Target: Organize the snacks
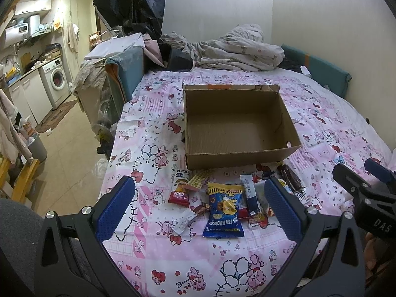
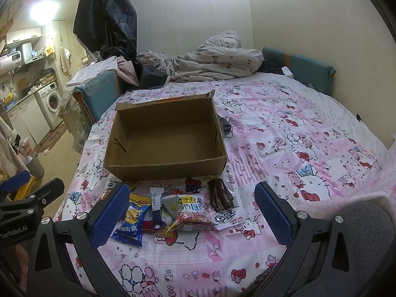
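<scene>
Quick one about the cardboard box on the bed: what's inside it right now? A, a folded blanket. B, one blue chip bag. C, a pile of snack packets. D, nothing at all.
D: the cardboard box shows only its bare brown floor, while the snack packets, the blue chip bag among them, lie on the sheet in front of it.

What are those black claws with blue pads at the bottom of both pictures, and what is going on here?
No robot here: a person holds a hand-held gripper in each hand, each with a camera looking along its two fingers. One picture looks out from the left hand-held gripper, the other from the right hand-held gripper. Both are open and hold nothing. On the pink patterned bedsheet stands an empty cardboard box. In front of it lie loose snack packets, among them a blue chip bag and a dark brown packet. Nothing is in the box yet.
</scene>
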Available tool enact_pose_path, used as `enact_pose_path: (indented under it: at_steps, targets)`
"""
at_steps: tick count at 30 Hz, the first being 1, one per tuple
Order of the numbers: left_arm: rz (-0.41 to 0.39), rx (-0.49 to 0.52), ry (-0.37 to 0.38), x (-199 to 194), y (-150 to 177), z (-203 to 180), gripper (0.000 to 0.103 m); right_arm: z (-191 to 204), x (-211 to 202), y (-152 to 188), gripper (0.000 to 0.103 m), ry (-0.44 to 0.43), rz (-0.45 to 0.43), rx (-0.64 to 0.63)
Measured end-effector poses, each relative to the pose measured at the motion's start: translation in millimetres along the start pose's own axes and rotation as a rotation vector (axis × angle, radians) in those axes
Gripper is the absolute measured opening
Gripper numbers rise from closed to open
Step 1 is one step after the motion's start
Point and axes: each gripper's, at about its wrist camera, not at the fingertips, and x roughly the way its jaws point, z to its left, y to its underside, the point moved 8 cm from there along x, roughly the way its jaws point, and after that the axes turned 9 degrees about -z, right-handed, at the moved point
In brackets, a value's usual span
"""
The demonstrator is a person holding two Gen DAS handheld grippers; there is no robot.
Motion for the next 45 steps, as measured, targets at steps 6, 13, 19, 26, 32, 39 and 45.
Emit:
enact_pose_path:
  at_steps: [6,13,19,26,32,39,45]
  targets:
    - [0.051,0.001,-0.014,12.4,-2.8,3.6,0.103,-3.0,5.5,-4.9,0.103,-0.064,0.063,0.060]
    - [0.160,-0.076,0.021,29.4,-12.6,3.0,0.103,-14.9,26.1,-24.8,0.103,-0.130,0.139,0.134]
    - [0.213,-0.101,0.013,59.9,-28.6,7.3,0.103,-27.5,67.3,-32.3,0.103,-0.164,0.260,0.174]
    - [0.413,-0.163,-0.033,107.7,-14.1,23.3,0.103,-55.2,113.8,-7.1,0.103,-0.141,0.361,0.276]
    - [0.624,-0.197,-0.020,139.6,34.0,10.2,0.090,-70.3,126.7,14.1,0.103,-0.138,0.434,0.364]
    - [0.833,-0.104,0.097,155.1,111.1,-34.2,0.071,-81.2,129.3,26.1,0.103,-0.122,0.478,0.392]
    - [0.894,-0.086,0.074,157.5,147.6,-43.9,0.071,-82.7,131.5,29.9,0.103,-0.129,0.500,0.416]
